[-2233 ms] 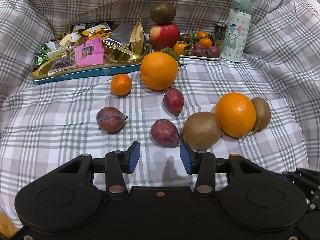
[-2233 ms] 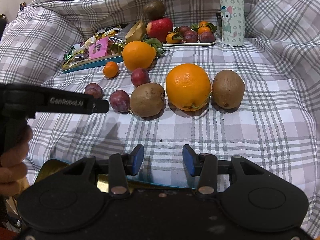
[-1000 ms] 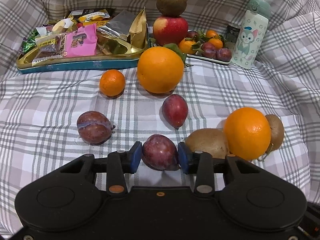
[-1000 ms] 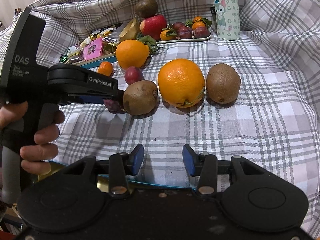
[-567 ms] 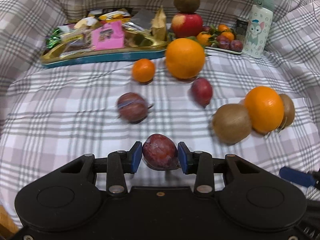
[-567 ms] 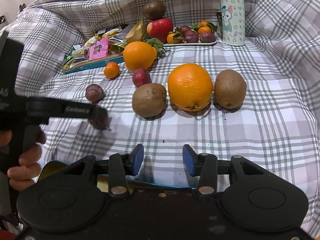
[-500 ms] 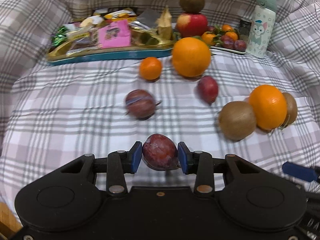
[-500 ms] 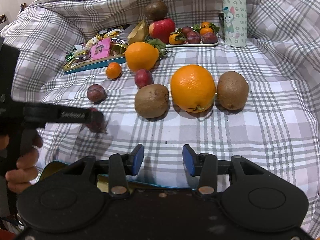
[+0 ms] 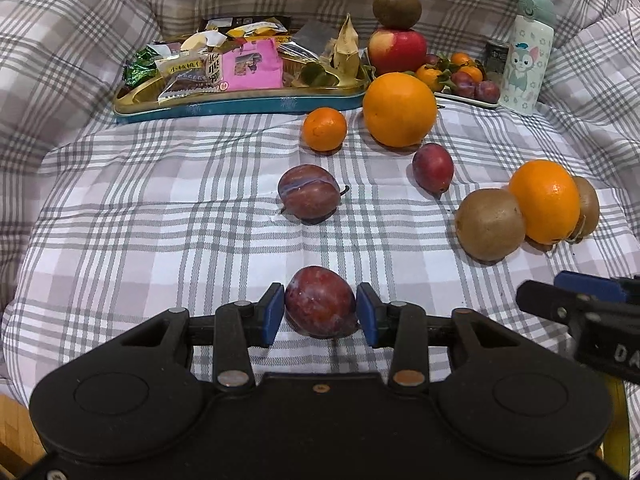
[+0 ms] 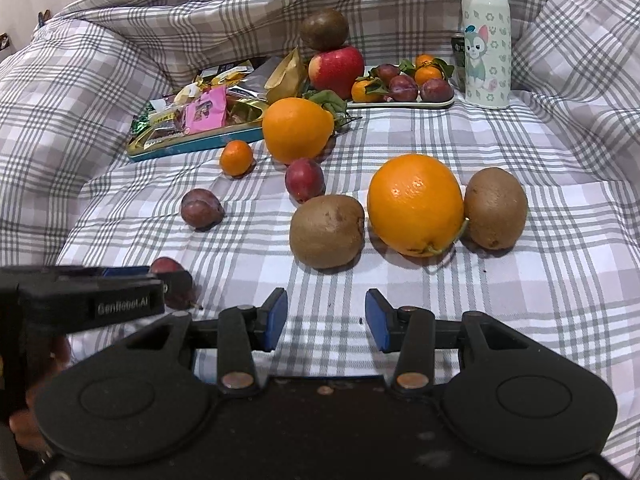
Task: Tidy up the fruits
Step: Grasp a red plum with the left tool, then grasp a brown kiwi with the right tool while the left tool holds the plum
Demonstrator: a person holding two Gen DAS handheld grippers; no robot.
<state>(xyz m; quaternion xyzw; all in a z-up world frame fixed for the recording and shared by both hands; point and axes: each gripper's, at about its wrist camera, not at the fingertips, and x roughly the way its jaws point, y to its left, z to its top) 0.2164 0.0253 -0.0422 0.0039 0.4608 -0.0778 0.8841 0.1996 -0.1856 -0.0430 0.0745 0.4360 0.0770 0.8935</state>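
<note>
the held plum (image 9: 321, 301) is clamped between the 2 blue pads (image 9: 274, 312) of the left gripper (image 9: 320, 312), which is closed to the width of the fruit. the right gripper (image 10: 326, 318) stands partly open over bare cloth (image 10: 520, 300) with nothing between its pads. from the right wrist view, the held plum is seen at the left, half hidden behind the left gripper's body, close above the cloth; whether it touches cannot be told.

the step in hand is judged to be carrying this plum to its group. 2 more loose plums lie ahead: a dark plum (image 9: 309, 193) in the middle and a red plum (image 9: 433, 168) to its right, near the far orange (image 9: 399, 109). further plums are kept on the white plate (image 10: 400, 103) at the back, beside the bottle (image 10: 485, 36).

for a clean carry, pad pressure should be kept just firm enough to hold; plum skin is judged soft and easily bruised. the fruit should be lifted clear of the cloth before being moved, so that folds are not dragged. the path should be kept away from the near kiwi (image 9: 490, 224), near orange (image 9: 544, 200) and mandarin (image 9: 324, 128), since round fruit is likely to roll if nudged. the plum should be set down until it rests, and only then should the pads be released. the right gripper should be kept out of the path.
</note>
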